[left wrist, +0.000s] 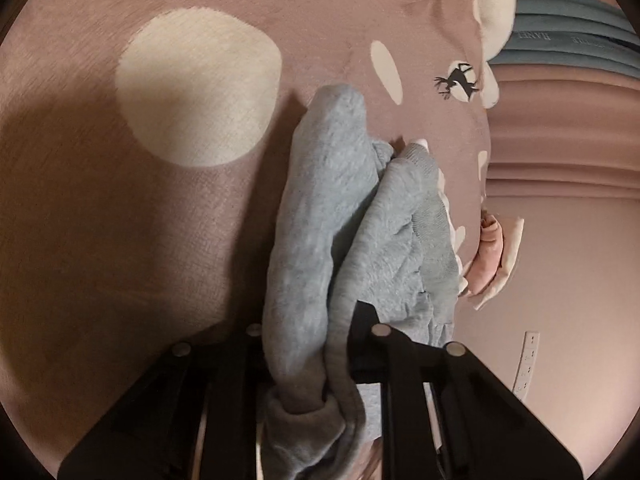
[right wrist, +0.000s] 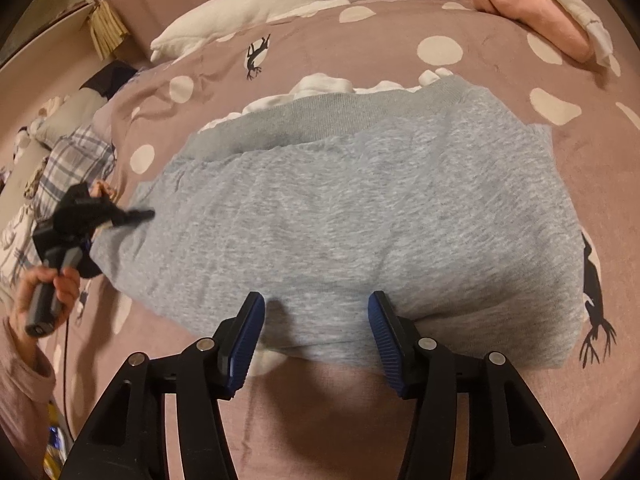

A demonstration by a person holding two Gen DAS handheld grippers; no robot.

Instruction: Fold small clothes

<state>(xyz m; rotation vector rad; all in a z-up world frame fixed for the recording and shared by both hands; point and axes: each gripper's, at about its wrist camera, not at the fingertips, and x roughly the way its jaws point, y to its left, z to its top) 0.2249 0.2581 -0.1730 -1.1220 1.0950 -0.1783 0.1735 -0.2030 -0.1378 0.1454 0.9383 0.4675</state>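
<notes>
A small grey fleece garment (right wrist: 360,208) lies spread on the pink dotted bedspread (right wrist: 440,48), its ribbed band at the far side. My right gripper (right wrist: 316,320) is open and empty, its blue pads over the garment's near edge. My left gripper (left wrist: 316,364) is shut on a bunched end of the grey garment (left wrist: 320,208), which is pulled up between its fingers. In the right wrist view the left gripper (right wrist: 132,214) is at the garment's left end, held by a hand.
A white goose plush (right wrist: 280,4) lies at the back. A folded pink and white cloth (right wrist: 540,12) sits at the back right. A white garment (right wrist: 320,84) shows behind the grey one. Plaid fabric (right wrist: 76,160) lies at the left.
</notes>
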